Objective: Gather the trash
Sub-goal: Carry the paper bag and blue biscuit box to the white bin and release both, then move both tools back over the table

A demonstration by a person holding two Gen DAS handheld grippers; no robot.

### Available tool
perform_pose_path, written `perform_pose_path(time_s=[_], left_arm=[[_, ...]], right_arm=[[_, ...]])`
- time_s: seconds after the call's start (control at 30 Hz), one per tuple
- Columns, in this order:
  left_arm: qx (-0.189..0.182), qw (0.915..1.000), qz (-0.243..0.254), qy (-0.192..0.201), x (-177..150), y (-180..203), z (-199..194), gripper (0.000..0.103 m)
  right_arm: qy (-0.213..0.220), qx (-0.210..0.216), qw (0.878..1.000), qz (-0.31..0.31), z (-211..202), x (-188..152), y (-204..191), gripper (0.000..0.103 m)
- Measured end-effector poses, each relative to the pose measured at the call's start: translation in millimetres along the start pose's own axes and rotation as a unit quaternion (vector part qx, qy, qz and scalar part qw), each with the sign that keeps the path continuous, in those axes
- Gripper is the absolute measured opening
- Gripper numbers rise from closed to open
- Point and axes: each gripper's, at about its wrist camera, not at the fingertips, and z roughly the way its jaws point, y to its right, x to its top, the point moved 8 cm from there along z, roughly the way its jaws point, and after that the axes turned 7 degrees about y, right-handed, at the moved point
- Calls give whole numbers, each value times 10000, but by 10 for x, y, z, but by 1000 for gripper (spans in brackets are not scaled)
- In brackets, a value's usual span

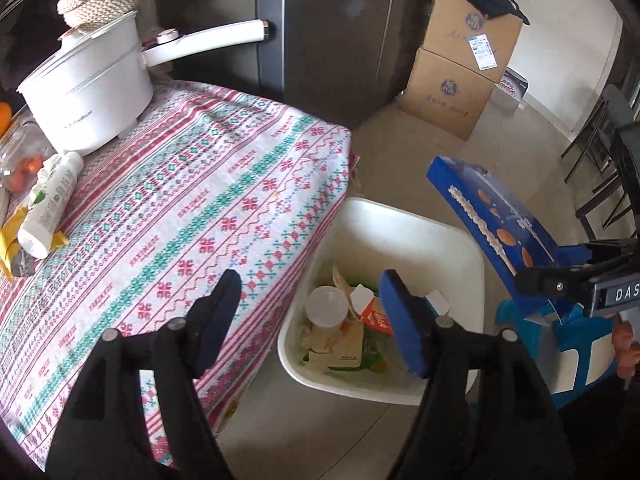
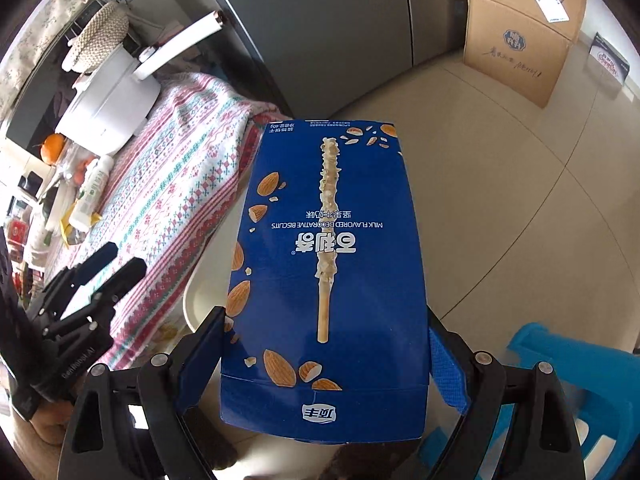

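My right gripper [image 2: 326, 356] is shut on a blue biscuit box [image 2: 326, 264] and holds it in the air over the white trash bin [image 2: 196, 300]. In the left wrist view the box [image 1: 496, 216] hangs above the bin's right rim [image 1: 472, 248], held by the right gripper [image 1: 560, 276]. The bin holds a plastic cup [image 1: 326, 306], cartons and wrappers. My left gripper [image 1: 312, 320] is open and empty, above the table edge and the bin. A white bottle [image 1: 50, 204] and a yellow wrapper [image 1: 10, 240] lie on the patterned tablecloth [image 1: 200, 200].
A white pot [image 1: 88, 88] with a long handle stands on the table's far side. Stacked cardboard boxes [image 1: 464, 72] stand by a dark fridge [image 1: 340, 28]. A blue stool [image 2: 572, 368] is at the right, and dark chair legs [image 1: 604, 168] beyond.
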Motion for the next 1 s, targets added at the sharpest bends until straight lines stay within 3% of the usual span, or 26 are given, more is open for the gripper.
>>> perform_pose_path(time_s=[0.2, 0.53, 0.67, 1.0], left_arm=[[239, 9994, -244, -84, -122, -376, -133, 84], [502, 9979, -394, -84, -233, -805, -341, 87], [618, 9964, -583, -15, -258, -1041, -460, 94], [815, 9879, -1319, 14, -439, -1802, -735, 95]], right_arm=[[-529, 99, 9985, -113, 201, -186, -102, 92], [-769, -47, 9967, -262, 336, -269, -189, 92], [-688, -140, 9966, -428, 348, -230, -277, 94], [-294, 58, 9976, -621, 290, -47, -805, 94]])
